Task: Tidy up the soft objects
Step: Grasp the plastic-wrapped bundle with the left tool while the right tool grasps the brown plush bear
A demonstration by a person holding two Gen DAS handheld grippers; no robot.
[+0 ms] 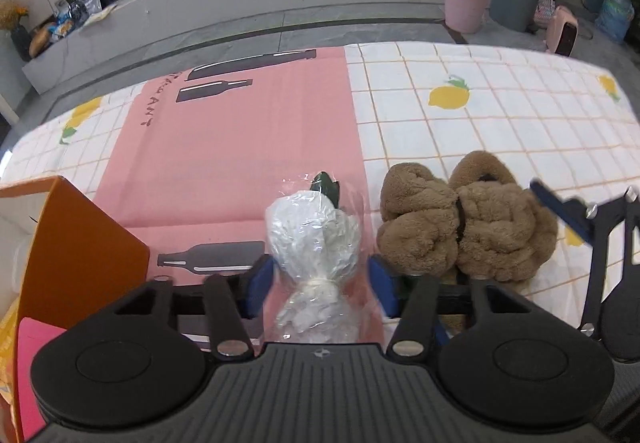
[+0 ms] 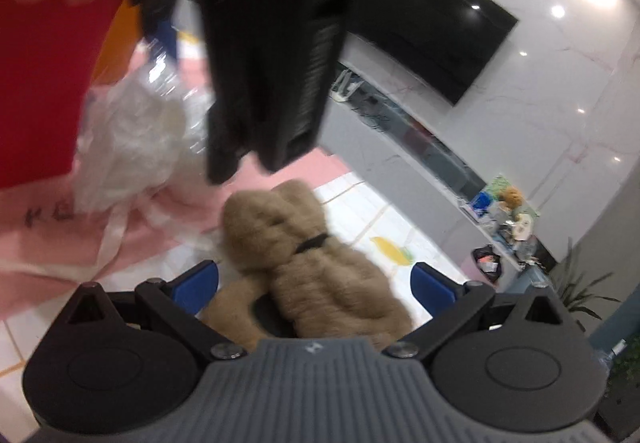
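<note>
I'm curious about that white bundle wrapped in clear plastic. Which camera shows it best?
The left wrist view: the plastic-wrapped bundle sits sharp and central between the left gripper's jaws. The right wrist view shows it blurred and partly hidden.

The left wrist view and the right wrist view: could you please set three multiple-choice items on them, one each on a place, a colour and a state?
1. What does the brown plush toy lie on?
A. the pink mat
B. the checked lemon cloth
C. the orange box

2. What colour are the claw pads?
A. blue
B. red
C. white

3. How does the right claw stand?
A. shut on the wrapped bundle
B. open, astride the plush toy
C. shut and empty

Answers: 1 B, the lemon cloth shows around it, right of the pink mat. 2 A, blue on both claws. 3 B, both pads stand clear of the fur.
</note>
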